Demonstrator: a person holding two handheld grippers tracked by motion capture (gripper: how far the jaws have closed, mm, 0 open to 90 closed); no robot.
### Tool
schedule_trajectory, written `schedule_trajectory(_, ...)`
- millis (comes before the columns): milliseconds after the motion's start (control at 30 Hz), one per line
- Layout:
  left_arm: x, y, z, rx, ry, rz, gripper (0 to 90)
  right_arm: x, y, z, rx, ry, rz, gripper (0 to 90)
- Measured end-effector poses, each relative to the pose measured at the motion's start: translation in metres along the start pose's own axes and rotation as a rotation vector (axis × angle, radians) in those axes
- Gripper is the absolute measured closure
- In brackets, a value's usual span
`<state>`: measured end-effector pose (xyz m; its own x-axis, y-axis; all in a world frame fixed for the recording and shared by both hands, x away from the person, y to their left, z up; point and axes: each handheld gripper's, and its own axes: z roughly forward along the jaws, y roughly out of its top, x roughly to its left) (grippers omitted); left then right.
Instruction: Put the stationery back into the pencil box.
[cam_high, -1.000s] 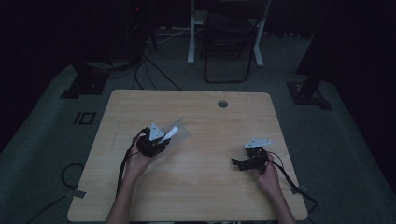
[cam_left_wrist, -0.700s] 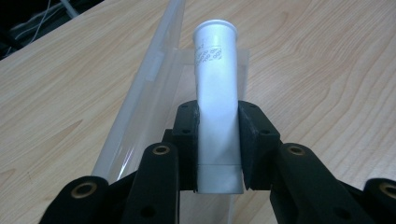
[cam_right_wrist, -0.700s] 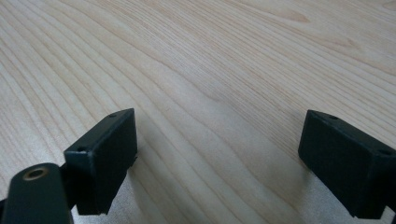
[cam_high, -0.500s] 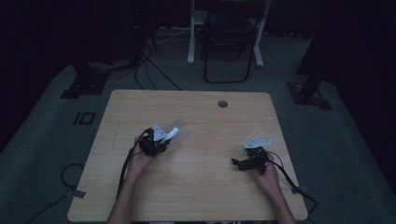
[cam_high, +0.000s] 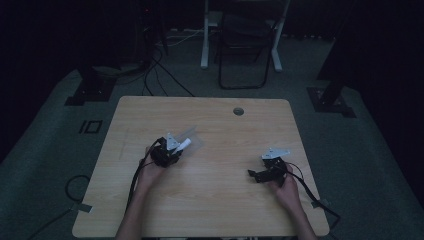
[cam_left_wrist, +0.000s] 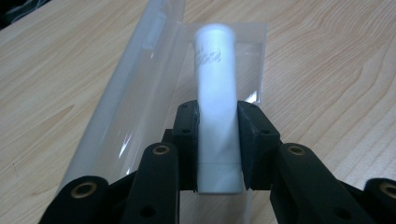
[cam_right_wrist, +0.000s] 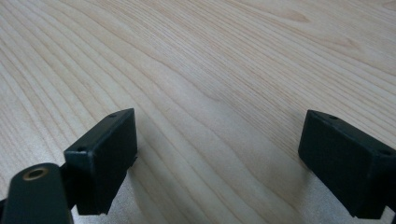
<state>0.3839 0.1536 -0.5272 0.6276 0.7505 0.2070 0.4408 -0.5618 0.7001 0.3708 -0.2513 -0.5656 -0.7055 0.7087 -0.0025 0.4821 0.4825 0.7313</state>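
A white cylindrical tube (cam_left_wrist: 215, 98) with faint print near its far end is clamped between the two black jaws of my left gripper (cam_left_wrist: 218, 140). The tube points away from me over a clear plastic sleeve (cam_left_wrist: 135, 88) that lies on the wooden table. From above, the left gripper (cam_high: 172, 148) sits left of the table's middle, with the white tube (cam_high: 183, 144) and the clear sleeve (cam_high: 192, 136) at its tip. My right gripper (cam_right_wrist: 219, 158) stands open just above bare wood, nothing between its jaws. In the high view the right gripper (cam_high: 256, 175) is at the right, pointing left.
The light wooden table (cam_high: 210, 205) has a round cable hole (cam_high: 238, 111) near its far edge. Cables trail from both grippers off the near edge. A folding chair (cam_high: 245, 45) and stand bases sit on the dark floor beyond.
The left gripper with the white tube has shifted slightly toward the person and lower over the sleeve. The right gripper has stayed in place.
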Motion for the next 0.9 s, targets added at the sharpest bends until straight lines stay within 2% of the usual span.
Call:
schedule_trajectory(367, 0.001, -0.004, 0.011, 0.045, -0.011, -0.004, 70.9, 0.000, 0.000, 0.000, 0.000, 0.000, 0.000, 11.5)
schedule_trajectory(533, 0.001, -0.006, 0.012, 0.050, -0.013, -0.005, 70.6, 0.000, 0.000, 0.000, 0.000, 0.000, 0.000, 11.6)
schedule_trajectory(700, 0.000, -0.006, 0.006, 0.029, -0.004, -0.010, 66.0, 0.000, 0.000, 0.000, 0.000, 0.000, -0.001, 11.5)
schedule_trajectory(900, -0.007, -0.003, -0.008, -0.005, 0.009, 0.015, 63.9, 0.000, 0.000, 0.000, 0.000, 0.000, 0.000, 11.5)
